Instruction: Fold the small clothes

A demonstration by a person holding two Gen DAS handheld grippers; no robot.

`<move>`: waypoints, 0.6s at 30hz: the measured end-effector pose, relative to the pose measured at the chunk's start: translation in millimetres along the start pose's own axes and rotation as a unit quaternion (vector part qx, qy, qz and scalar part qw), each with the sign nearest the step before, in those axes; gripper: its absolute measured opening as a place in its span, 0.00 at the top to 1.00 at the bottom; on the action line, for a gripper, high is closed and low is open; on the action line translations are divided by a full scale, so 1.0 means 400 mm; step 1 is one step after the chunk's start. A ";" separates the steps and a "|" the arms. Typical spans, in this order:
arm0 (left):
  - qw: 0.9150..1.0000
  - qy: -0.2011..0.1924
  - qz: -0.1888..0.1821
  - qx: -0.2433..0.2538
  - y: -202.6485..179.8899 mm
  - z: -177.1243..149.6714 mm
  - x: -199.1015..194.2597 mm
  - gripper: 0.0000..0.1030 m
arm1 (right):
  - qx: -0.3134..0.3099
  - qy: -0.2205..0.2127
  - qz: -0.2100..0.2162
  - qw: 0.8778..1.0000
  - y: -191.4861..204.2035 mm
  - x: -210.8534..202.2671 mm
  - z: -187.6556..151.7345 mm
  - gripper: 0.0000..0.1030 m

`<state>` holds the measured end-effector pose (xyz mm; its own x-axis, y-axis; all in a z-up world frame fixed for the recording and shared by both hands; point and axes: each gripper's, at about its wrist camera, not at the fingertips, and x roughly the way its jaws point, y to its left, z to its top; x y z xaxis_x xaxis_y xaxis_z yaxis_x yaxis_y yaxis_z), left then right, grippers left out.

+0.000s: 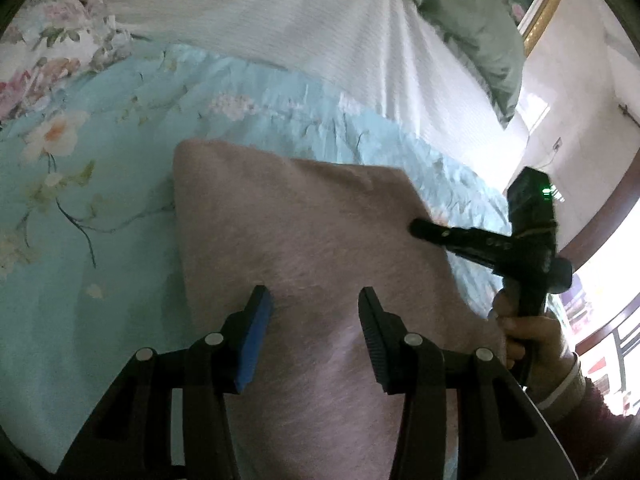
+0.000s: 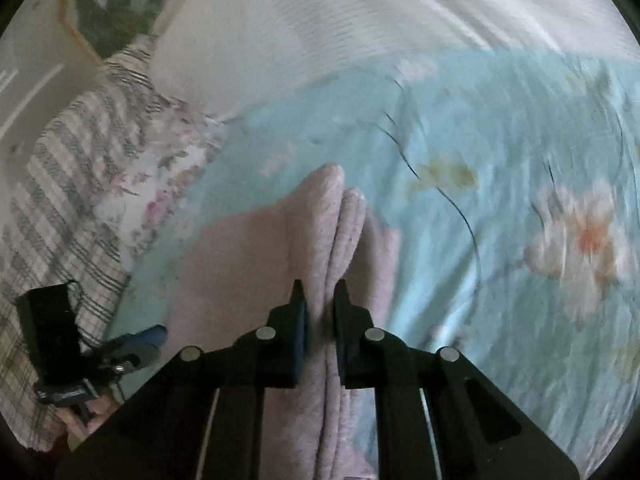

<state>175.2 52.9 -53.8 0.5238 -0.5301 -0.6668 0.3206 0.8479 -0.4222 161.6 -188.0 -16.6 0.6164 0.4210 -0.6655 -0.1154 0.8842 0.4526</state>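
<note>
left hand-held gripper [image 1: 316,312], nearest the left wrist view: jaws stood wide apart, nothing between them, poised over the near part of the pink garment [image 1: 304,232]; one blue pad, one black.

pink garment: small fuzzy piece, lay on the bed [image 1: 80,240], over a pale blue floral cover; far corners looked squared, surface mostly flat in the left wrist view.

right hand-held gripper [image 2: 320,300]: jaws drawn narrow, pinching a bunched ridge of several layers of the pink garment [image 2: 332,216]; ridge stood up off the bed and ran away from the camera; seen from the left side, its tip [image 1: 424,228] met the garment's right edge.

white ribbed bedding [image 1: 280,20]: beyond the blue cover, well apart from the garment.

striped cloth [image 2: 72,184]: at the left margin of the right wrist view, apart from the garment.

risk, by judgement: only one side was held, so a pull could drag the whole piece across the slick cover rather than fold it; layers could slip unevenly from the narrow pinch, leaving a skewed edge; thick pile could spring the fold open once released.
</note>
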 end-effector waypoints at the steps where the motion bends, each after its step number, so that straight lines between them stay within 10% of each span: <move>1: 1.000 0.009 0.004 -0.002 0.003 -0.003 0.015 0.56 | 0.011 0.010 -0.014 1.000 -0.021 0.018 -0.008 0.87; 10: 1.000 -0.006 0.014 -0.002 0.019 0.053 -0.007 0.56 | 0.031 -0.021 -0.018 0.999 0.009 -0.061 0.031 0.77; 14: 0.999 0.002 0.048 -0.018 0.061 0.120 0.064 0.58 | -0.002 0.024 0.028 0.999 0.098 0.006 0.071 0.55; 18: 0.995 0.042 0.089 -0.016 0.113 0.153 0.157 0.63 | -0.014 0.070 -0.064 0.995 0.060 0.125 0.073 0.61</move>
<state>271.0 58.3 -77.1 0.5018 -0.3722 -0.7808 0.2030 0.9281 -0.3120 212.6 -151.6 -21.5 0.5124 0.3269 -0.7941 -0.0650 0.9368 0.3437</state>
